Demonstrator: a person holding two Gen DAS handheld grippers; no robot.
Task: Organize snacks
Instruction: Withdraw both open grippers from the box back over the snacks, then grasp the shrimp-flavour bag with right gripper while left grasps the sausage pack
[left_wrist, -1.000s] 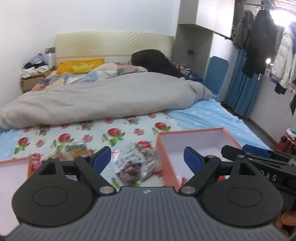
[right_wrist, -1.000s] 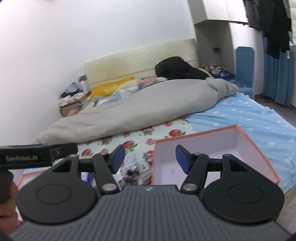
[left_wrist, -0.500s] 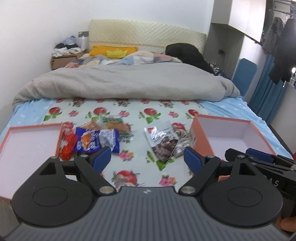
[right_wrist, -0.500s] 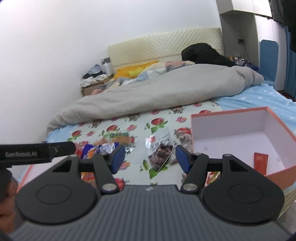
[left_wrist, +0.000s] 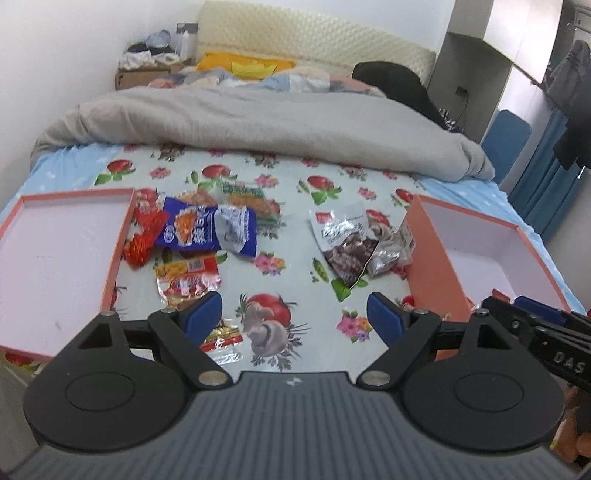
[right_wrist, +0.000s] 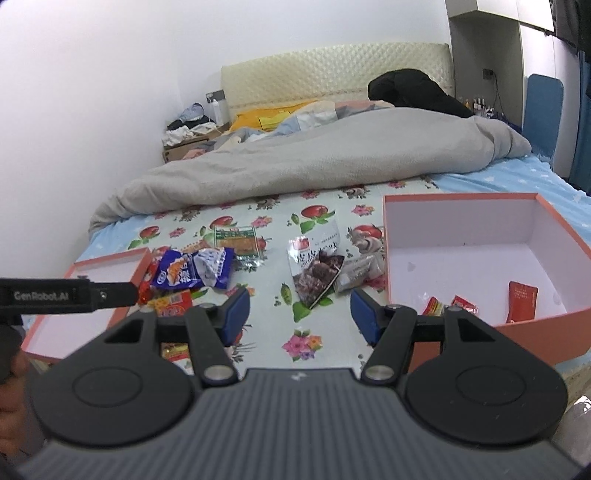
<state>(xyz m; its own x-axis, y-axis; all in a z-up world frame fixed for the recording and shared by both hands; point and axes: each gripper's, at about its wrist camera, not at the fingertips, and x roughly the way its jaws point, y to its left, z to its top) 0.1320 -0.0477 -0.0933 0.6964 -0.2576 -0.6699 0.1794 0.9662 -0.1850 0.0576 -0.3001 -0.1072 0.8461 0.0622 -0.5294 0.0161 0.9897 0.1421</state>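
We see both grippers spread and empty over the floral cloth (left_wrist: 295, 236): left gripper (left_wrist: 294, 318), right gripper (right_wrist: 299, 312). Snacks (left_wrist: 207, 229) lie between the left box (left_wrist: 122, 236) and right box (right_wrist: 458, 199), which holds perhaps three red packets (right_wrist: 521, 301).

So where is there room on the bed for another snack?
Bare cloth lies between the blue packet and the dark snack bag. The left box looks empty. It is crowded beside that box, where packets overlap.
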